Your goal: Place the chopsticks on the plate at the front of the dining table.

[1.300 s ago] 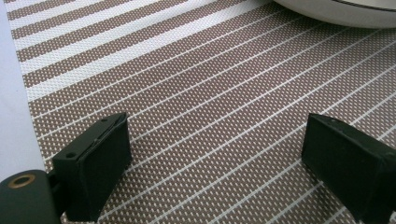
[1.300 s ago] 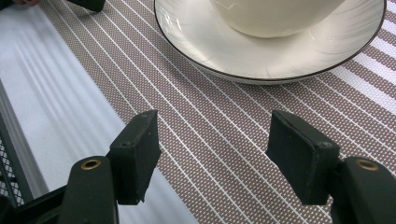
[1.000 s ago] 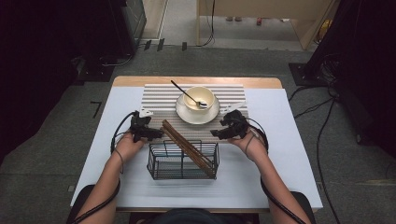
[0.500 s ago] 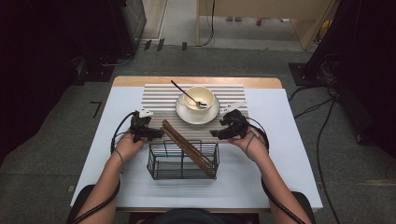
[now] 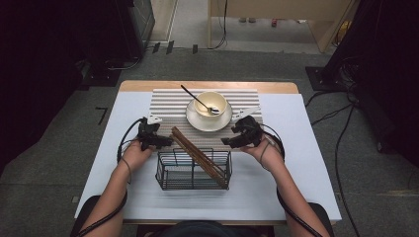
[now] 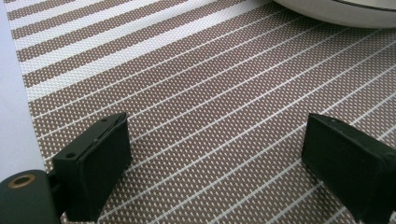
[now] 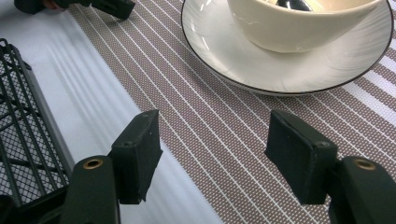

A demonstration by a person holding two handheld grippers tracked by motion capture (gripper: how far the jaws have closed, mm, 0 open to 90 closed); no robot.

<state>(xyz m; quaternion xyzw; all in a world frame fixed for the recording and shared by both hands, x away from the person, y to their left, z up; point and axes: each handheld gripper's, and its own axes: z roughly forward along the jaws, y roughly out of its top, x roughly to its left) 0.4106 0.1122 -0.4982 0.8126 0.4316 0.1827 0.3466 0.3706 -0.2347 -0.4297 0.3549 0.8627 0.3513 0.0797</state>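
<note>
We are looking first at the black wire basket, which is standing near the front edge of the white table, about midway between its left and right edges; it is an open mesh box with a divider, and a bundle of brown chopsticks is leaning in it, the lower ends down in the right compartment and the upper ends sticking out over the far left rim, tilted toward the left gripper. We are holding that gripper low over the near left part of the striped placemat, its jaws standing wide apart with nothing between them; in the left gripper view the left gripper is showing bare brown-and-white weave between the two black pads, and the upper ends of the chopsticks are lying just beside its tips in the high view, though we cannot tell whether they are touching. We are holding the right gripper just past the basket's far right corner, over the near edge of the placemat, jaws also well apart and empty; in the right gripper view the right gripper is framing the line where placemat meets white table, with the basket's mesh at the left. Farther off, the cream bowl is sitting on its white saucer near the far edge of the placemat, a dark-handled spoon resting in it with the handle pointing toward the far left corner.
</note>
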